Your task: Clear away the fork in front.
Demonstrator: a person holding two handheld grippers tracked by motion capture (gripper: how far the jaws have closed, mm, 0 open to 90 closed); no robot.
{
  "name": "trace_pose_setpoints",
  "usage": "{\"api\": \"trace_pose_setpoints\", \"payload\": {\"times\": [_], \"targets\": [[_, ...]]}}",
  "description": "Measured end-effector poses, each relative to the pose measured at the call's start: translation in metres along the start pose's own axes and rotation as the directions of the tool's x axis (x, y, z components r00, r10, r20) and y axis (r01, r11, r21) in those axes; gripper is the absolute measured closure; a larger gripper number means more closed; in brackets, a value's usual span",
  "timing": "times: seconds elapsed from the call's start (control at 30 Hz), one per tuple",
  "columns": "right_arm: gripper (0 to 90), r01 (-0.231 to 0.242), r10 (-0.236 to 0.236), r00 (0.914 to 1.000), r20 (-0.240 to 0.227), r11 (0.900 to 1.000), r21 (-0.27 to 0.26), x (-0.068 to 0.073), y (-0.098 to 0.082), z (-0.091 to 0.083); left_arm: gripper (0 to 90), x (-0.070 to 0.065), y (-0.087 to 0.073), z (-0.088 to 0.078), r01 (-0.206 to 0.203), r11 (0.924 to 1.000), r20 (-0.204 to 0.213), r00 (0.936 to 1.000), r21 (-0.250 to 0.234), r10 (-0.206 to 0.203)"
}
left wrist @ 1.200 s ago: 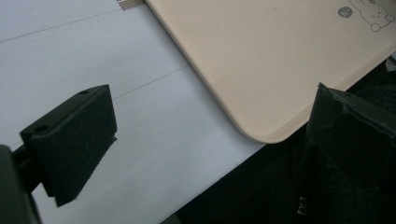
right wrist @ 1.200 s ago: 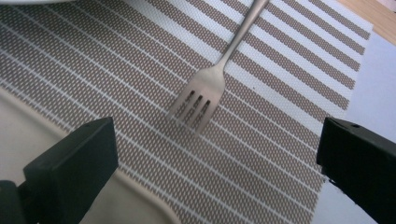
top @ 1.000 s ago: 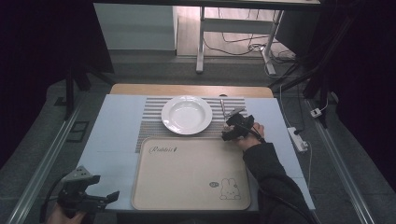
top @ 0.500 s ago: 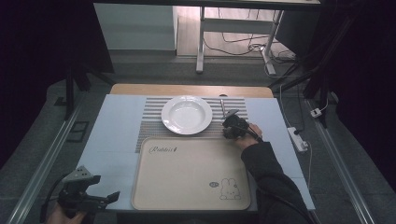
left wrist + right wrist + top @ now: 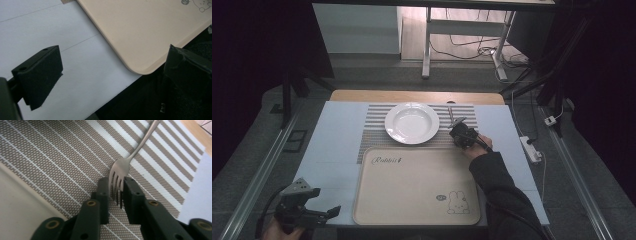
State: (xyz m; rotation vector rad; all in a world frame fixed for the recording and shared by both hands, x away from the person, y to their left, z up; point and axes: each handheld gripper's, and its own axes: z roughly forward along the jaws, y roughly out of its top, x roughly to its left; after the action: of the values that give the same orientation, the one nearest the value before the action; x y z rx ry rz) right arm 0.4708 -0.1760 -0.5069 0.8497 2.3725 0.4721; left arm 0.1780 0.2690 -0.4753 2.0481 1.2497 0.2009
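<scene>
A silver fork (image 5: 140, 147) lies on the striped placemat (image 5: 50, 157), its handle pointing away. My right gripper (image 5: 117, 185) has just been closing, and its pads now press on the tines from both sides. From above, that gripper (image 5: 458, 129) sits right of the white plate (image 5: 412, 122), with the fork (image 5: 451, 114) reaching past it. My left gripper (image 5: 329, 212) hovers at the table's near-left corner. Its jaws stand wide open with nothing between them (image 5: 112, 55), beside the corner of the beige tray (image 5: 140, 32).
The beige tray (image 5: 412, 190), printed with a rabbit, lies in front of the placemat (image 5: 372, 135) on a pale blue table cover (image 5: 332, 145). A white power strip (image 5: 531, 148) lies off the table's right edge. Metal rails run along both sides.
The right gripper's jaws have drawn together around the fork's tines. Both hands stay where they were.
</scene>
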Motion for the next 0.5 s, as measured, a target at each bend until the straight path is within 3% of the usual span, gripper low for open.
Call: {"api": "trace_pose_setpoints", "payload": {"times": [0.07, 0.1, 0.5], "targets": [[81.4, -0.004, 0.005, 1.0, 0.004, 1.0, -0.005, -0.001, 0.0, -0.001, 2.2, 0.0, 0.0, 0.0, -0.002, 1.0, -0.001, 1.0, 0.002, 0.002], [88.8, -0.008, 0.008, 0.9999, 0.01, 1.0, -0.004, -0.003, -0.001, -0.002, 2.2, 0.0, 0.0, 0.0, -0.004, 1.0, -0.003, 1.0, 0.003, 0.004], [90.0, -0.125, 0.123, 0.9896, -0.075, 0.992, -0.024, -0.019, -0.004, -0.01, 0.0, 0.002, -0.001, -0.002, 0.015, 0.9996, 0.008, 0.9999, -0.023, -0.015]]}}
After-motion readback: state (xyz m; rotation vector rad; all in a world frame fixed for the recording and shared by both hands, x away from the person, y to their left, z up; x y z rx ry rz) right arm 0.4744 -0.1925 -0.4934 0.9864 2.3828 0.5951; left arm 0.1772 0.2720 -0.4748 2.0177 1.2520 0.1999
